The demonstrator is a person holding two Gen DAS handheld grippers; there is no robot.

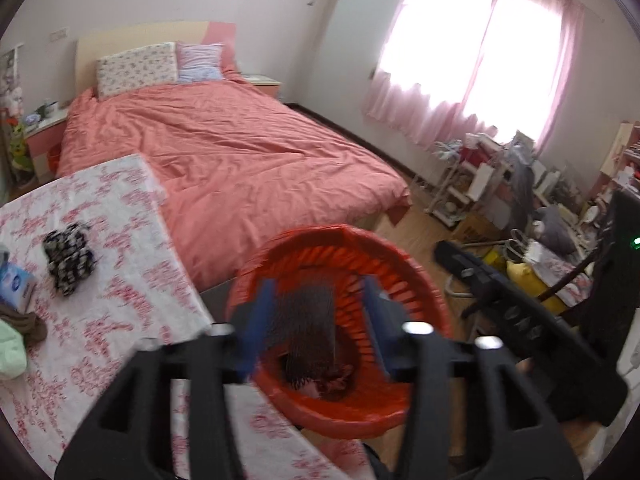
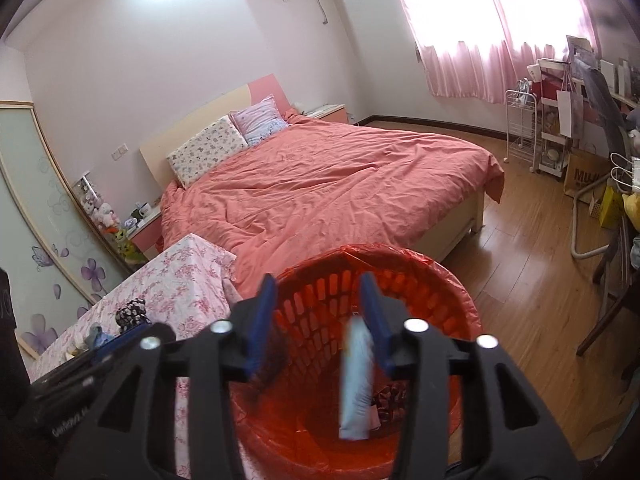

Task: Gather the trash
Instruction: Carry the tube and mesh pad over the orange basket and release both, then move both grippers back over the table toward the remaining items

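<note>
A red slatted bin with a red liner stands beside the floral-cloth table. My left gripper is open above the bin, and a dark blurred piece hangs between its fingers over the bin's inside. My right gripper is open over the bin, and a blurred pale blue-white piece drops past its right finger into the bin. Dark trash lies on the bin's bottom. On the table lie a black-and-white crumpled item and a blue packet.
The floral-cloth table is at the left, with green and brown cloth at its edge. A bed with a coral cover lies behind. Cluttered shelves, bags and a chair fill the right side over wood floor.
</note>
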